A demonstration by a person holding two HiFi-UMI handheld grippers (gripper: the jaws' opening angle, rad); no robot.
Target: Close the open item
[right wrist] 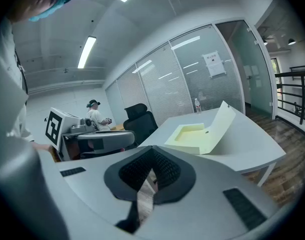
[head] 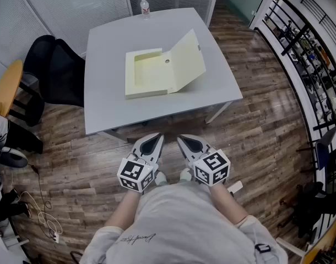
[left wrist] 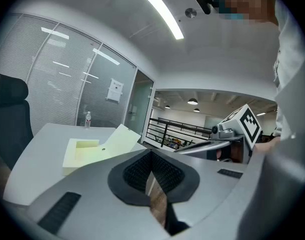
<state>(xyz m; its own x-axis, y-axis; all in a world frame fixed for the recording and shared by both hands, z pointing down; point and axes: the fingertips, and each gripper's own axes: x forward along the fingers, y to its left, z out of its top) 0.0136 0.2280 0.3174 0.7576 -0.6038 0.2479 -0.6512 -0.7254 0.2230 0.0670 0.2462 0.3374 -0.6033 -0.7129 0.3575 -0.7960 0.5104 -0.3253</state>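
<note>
A pale yellow box file (head: 147,73) lies open in the middle of the grey table (head: 107,103), its lid (head: 187,59) standing tilted up along the right side. The file also shows in the left gripper view (left wrist: 85,152) and the right gripper view (right wrist: 191,134). Both grippers hang side by side in front of my chest, short of the table's near edge and well apart from the file. My left gripper (head: 152,142) is shut with nothing in it, its jaws meeting at the tip (left wrist: 151,154). My right gripper (head: 188,142) is likewise shut and empty (right wrist: 153,152).
A water bottle (head: 145,7) stands at the table's far edge. A black office chair (head: 53,70) sits at the table's left. Cables (head: 42,213) lie on the wooden floor at lower left. A black railing (head: 305,48) runs along the right. A person (right wrist: 95,115) stands far off.
</note>
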